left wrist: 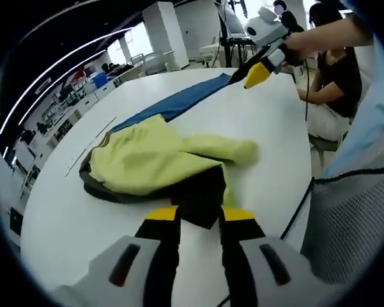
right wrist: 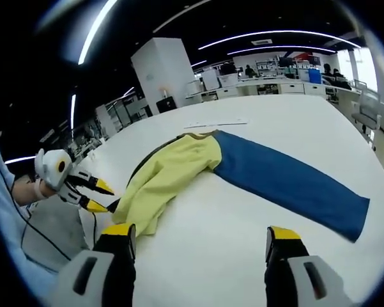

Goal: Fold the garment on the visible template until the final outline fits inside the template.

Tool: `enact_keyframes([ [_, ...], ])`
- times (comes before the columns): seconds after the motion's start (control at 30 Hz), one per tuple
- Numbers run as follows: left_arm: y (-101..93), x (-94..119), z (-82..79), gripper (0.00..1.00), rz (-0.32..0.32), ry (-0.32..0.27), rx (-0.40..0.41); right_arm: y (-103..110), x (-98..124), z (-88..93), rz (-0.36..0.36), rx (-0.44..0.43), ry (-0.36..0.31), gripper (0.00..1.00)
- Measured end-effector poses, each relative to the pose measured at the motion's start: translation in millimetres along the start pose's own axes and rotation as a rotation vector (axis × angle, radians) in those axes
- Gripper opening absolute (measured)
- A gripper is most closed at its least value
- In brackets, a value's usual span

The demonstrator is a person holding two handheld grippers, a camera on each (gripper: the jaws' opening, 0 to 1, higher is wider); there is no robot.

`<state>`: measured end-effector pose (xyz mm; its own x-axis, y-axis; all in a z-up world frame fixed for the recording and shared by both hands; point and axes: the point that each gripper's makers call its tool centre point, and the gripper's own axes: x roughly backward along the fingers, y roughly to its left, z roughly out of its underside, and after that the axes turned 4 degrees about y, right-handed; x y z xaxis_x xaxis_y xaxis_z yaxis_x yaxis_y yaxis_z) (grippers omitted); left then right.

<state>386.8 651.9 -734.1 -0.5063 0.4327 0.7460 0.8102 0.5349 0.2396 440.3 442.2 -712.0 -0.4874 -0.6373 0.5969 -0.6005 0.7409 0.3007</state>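
In the left gripper view we are looking along our left gripper, and its yellow-tipped jaws are pinching the dark edge of the garment at bottom centre of the frame. The garment lies in a crumpled yellow heap with a dark lining across the middle of the white table. One yellow sleeve sticks out toward the right. The blue template runs from under the heap toward the upper centre. Up in the upper right we see the right gripper held above the far side of the table; from here we cannot tell how its jaws stand. A seated person is at the right edge.

Over in the right gripper view, the right gripper rises from the bottom with its jaws spread wide, nothing between them. The garment sits at centre left, overlapping the near end of the blue template, which stretches toward the lower right. At far left, the left gripper meets the garment's dark edge, held by a hand.
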Motion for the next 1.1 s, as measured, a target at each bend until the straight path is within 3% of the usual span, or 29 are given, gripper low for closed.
enact_keyframes([
  [0.23,-2.8,-2,12.2,0.20,-0.040,0.044,-0.170,1,0,-1.6,-0.004,0.003,-0.003,0.85],
  [0.57,-10.2,-11,15.2,0.17,-0.032,0.058,-0.206,0,1,-3.5,0.004,0.032,-0.005,0.95],
  [0.77,-6.7,-11,12.6,0.11,-0.036,0.046,-0.168,1,1,0.5,0.001,0.020,0.009,0.93],
  [0.87,-4.7,-8,11.8,0.03,-0.037,0.037,-0.148,2,2,1.2,0.001,0.023,0.012,0.93],
  [0.97,-1.0,-3,10.4,0.00,-0.026,0.002,-0.033,2,2,1.6,0.000,0.020,0.015,0.92],
  [1.1,11.0,5,10.4,0.00,-0.038,-0.024,0.045,3,2,2.1,-0.001,0.019,0.016,0.92],
])
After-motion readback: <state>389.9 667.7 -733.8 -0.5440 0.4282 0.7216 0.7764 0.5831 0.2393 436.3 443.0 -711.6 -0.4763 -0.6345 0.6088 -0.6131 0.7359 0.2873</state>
